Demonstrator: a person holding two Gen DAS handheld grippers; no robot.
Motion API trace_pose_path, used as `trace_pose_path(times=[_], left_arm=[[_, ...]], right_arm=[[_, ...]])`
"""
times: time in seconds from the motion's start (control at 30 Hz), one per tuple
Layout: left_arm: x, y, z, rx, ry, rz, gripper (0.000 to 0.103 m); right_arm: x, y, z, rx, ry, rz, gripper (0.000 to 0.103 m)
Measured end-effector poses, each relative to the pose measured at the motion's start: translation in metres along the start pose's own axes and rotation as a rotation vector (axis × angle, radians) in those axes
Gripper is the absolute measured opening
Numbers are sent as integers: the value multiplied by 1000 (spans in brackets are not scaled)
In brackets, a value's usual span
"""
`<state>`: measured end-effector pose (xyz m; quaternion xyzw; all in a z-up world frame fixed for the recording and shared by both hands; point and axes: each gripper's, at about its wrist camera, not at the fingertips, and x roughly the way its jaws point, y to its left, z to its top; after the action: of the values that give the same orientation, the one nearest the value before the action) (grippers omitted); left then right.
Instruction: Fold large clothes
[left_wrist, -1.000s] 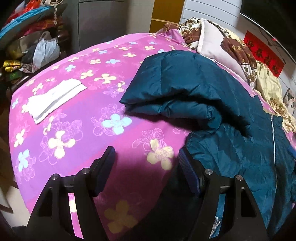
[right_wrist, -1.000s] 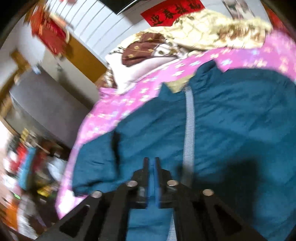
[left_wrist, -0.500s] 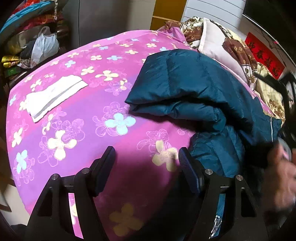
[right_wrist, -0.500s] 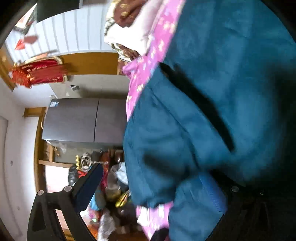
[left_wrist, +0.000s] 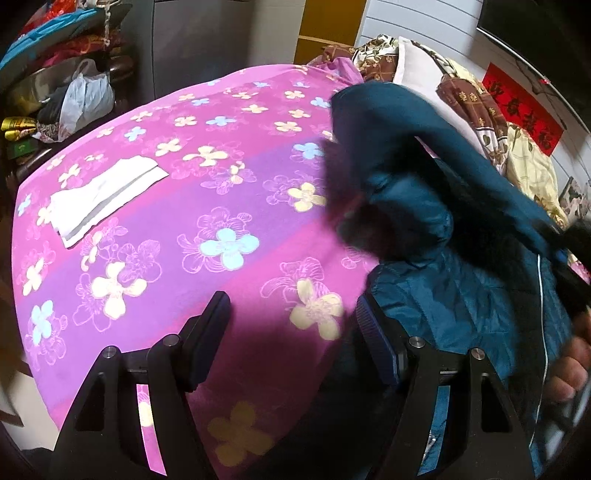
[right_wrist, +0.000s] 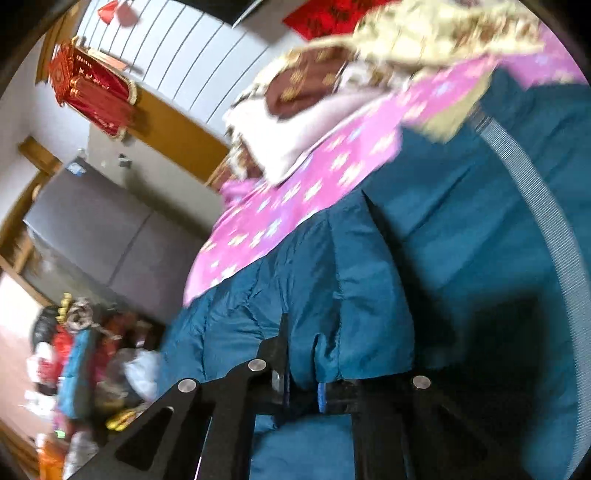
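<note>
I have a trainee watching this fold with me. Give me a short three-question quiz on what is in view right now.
1. True or false: the left gripper holds the jacket.
2. What is the right gripper shut on? A) white cloth B) jacket sleeve C) pillow
3. On which side of the jacket does the white cloth lie on the bedspread in the left wrist view?

Key: 1 false, its jaws stand open over the bedspread. 2 B. 3 Left, apart from the jacket.
</note>
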<state>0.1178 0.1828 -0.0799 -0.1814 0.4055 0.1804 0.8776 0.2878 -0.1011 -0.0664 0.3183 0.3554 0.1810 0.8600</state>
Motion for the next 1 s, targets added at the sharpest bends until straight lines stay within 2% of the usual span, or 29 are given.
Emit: trace_pose_path(times=[0.17,0.27,0.33,0.43,0.5,0.57,0.63,0.7,0.8,0.83,0.97,1.0], left_arm=[[-7,-13,-4,24,-15,-9,71],[-10,-24,-8,54,-28,-8,71],[-12,-28,-9,65,-32,-11,71],[-17,-33,-8,73,-46,-21,71],[-21,-34,-6,69,-62,-26,71],[-24,-36,-4,68,-76,-32,71],[-27,-39,-4,78,-94,-32,71],[-28,-45,-6,99,-101,-38,71],[-26,-53,-9,134,-99,-32,71],[-26,-56,-10,143,-95,-36,71],[-30,-69,4,179,-105,-75,71],[-31,-75,9,195,-108,-83,71]], right_arm=[[-76,-50,32,-53,-82,-181,9],[-124,-77,46,-129,-122,-310,9],[-149,-91,56,-204,-122,-443,9],[-175,-123,60,-229,-109,-529,9],[-186,-141,60,-208,-100,-527,9],[-192,-160,56,-173,-80,-489,9],[-192,-182,45,-107,-35,-387,9],[-190,-198,36,-55,-26,-337,10],[-187,-222,24,87,1,-238,27],[-191,-227,21,116,-4,-199,28],[-217,-225,14,144,-27,-187,35],[-231,-222,9,139,-52,-234,35]])
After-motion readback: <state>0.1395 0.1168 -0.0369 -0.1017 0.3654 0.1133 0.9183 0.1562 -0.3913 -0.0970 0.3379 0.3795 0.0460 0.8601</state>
